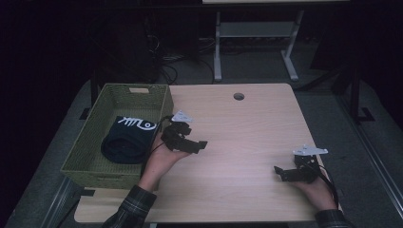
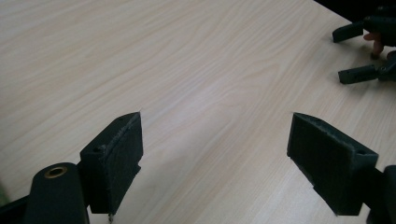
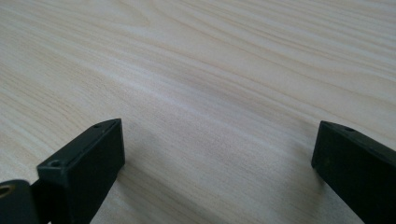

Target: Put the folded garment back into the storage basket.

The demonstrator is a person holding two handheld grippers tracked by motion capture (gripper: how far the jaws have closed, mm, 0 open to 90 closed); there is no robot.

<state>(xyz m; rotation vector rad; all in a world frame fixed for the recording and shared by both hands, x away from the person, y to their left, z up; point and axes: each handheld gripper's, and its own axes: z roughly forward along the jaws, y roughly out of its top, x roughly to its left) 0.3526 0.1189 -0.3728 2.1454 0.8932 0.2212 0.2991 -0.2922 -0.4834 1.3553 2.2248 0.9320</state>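
A green woven basket [image 1: 90,164] stands at the table's left edge. Inside it lies a folded dark garment [image 1: 128,137] with a white print. My left gripper [image 1: 198,145] hovers just right of the basket, over the wooden table [image 1: 247,128]; it is open with nothing between its jaws. In the left gripper view my left gripper [image 2: 215,158] has its pads wide apart above bare wood. My right gripper [image 1: 279,172] rests low near the table's front right, open and empty. In the right gripper view my right gripper [image 3: 217,172] is spread over bare wood.
A round cable hole [image 1: 238,96] sits near the table's far edge. Another table's white legs [image 1: 217,47] stand on the floor behind. In the left gripper view the other gripper [image 2: 369,51] appears at the top right, held by a hand.
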